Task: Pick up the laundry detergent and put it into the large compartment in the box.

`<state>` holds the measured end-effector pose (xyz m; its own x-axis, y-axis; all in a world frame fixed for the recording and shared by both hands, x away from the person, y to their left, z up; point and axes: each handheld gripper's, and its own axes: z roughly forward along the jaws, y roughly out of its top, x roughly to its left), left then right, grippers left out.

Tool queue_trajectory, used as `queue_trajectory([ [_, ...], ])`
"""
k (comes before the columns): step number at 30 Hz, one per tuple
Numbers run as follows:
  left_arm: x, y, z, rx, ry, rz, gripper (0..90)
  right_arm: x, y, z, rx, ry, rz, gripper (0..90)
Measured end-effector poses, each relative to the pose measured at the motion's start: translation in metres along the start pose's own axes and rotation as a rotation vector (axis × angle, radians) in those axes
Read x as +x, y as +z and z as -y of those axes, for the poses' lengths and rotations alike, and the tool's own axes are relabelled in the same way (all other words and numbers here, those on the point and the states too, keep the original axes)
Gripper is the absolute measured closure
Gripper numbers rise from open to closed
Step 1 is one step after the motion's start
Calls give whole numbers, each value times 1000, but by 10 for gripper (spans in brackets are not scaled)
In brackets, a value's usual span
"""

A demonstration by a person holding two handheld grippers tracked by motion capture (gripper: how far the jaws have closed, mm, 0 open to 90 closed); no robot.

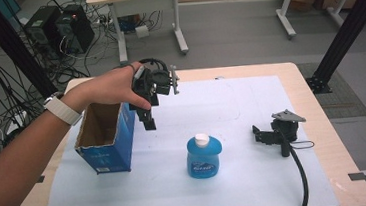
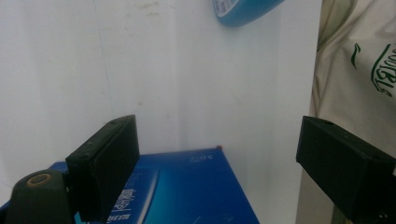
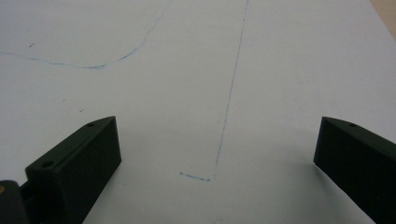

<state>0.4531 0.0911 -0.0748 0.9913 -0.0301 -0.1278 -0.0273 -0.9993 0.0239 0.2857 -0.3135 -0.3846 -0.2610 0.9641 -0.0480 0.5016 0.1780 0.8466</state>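
left hand-held gripper (image 1: 148,120), jaws wide and empty, hangs beside the open box (image 1: 105,139); it should drop squarely around the bottle (image 1: 204,157).

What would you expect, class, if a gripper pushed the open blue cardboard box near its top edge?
The open blue cardboard box stands upright and taller than wide, so it would probably tip rather than slide. What shows of its inside looks empty, so it is likely light. Its thin open walls may flex under the push.
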Motion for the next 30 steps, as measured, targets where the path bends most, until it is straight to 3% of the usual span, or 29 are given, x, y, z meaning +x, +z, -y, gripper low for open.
queue_trajectory([
  [10, -15, -1, -5, 6, 1, 8, 135, 0, 0, 0, 2, 1, 0, 0],
  [14, -25, -11, -7, -26, 21, 4, 135, 0, 0, 0, 2, -1, -1, 0],
  [19, -43, -18, -27, -13, 34, -4, 130, 0, 0, 0, 1, -1, 0, 0],
  [30, -57, -22, -57, -14, 35, -18, 127, 0, 0, 1, -3, -1, 1, 0],
])
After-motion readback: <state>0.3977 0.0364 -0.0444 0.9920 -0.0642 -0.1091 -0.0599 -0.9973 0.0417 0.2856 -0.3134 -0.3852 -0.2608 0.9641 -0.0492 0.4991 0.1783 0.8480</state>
